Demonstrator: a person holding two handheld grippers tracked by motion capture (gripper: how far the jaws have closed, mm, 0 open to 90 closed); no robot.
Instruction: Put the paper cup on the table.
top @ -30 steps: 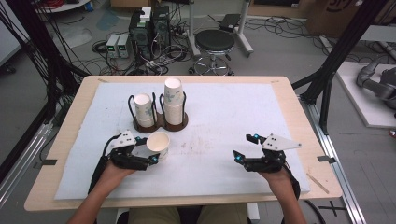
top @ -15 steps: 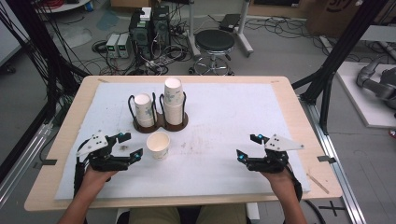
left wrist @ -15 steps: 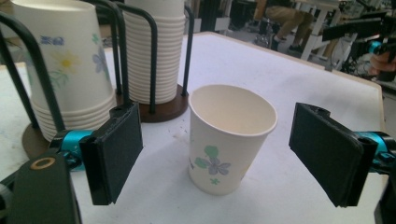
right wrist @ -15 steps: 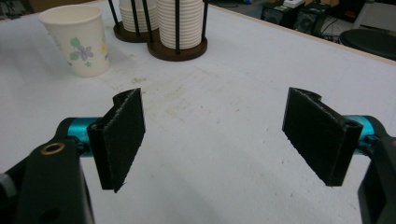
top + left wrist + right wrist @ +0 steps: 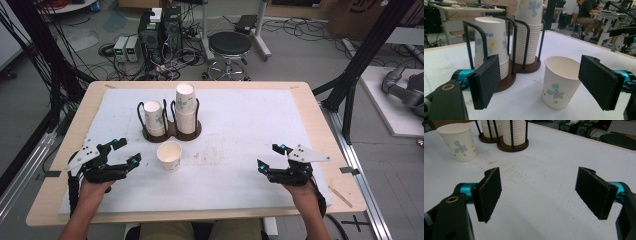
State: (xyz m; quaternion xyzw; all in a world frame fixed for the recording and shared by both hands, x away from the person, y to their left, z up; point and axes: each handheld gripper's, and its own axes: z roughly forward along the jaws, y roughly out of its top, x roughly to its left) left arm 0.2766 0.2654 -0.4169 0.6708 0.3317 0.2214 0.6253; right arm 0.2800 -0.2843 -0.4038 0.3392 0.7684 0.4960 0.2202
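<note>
Left gripper (image 5: 127,152), jaws apart, sits just left of paper cup (image 5: 169,155).

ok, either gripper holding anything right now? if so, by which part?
Nothing is held. The left gripper is open, apart from the single paper cup standing upright on the table. The right gripper is open over bare table.

Black stool (image 5: 229,45) behind table (image 5: 303,95); electronics boxes (image 5: 159,30), cables on floor.
</note>
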